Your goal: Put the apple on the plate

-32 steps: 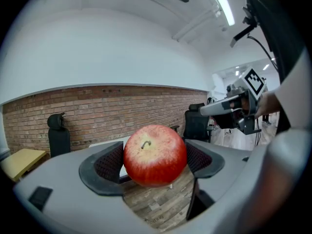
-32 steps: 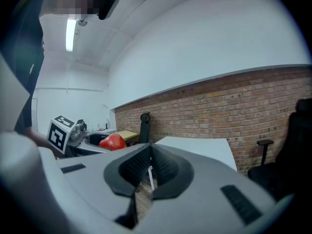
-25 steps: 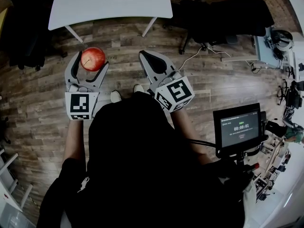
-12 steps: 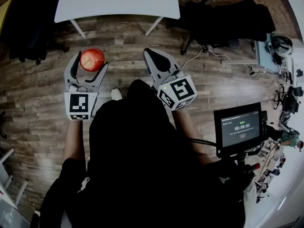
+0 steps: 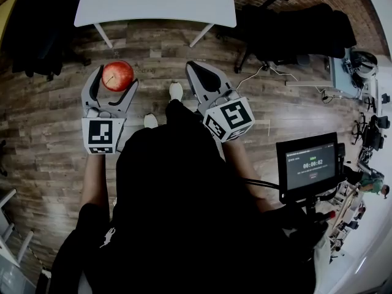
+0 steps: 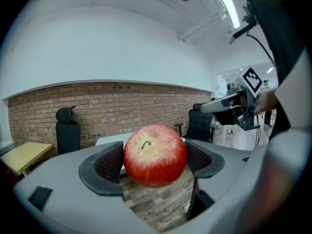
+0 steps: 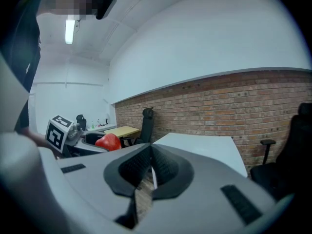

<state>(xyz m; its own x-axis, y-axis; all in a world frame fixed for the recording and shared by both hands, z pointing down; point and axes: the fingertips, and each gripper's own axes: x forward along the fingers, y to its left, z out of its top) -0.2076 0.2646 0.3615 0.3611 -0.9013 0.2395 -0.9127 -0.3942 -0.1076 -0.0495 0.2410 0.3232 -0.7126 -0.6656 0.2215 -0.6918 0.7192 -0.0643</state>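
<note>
Red apple (image 5: 117, 75) sits clamped, stem up, between the jaws of the left gripper (image 5: 116, 79), held in the air above the wooden floor (image 5: 160, 49) on the near side of the white desk (image 5: 153, 5), while the right gripper (image 5: 197, 72), just to its right, has its empty jaws pressed together.

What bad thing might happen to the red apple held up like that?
1. The round red apple is pinched only at its sides by the jaws of the left gripper, above the brown wooden floor. It might slip, drop and bruise.
2. The white table lies ahead, apart from the apple. On the way there, a slanted table leg could perhaps catch a foot or knock the gripper.
</note>
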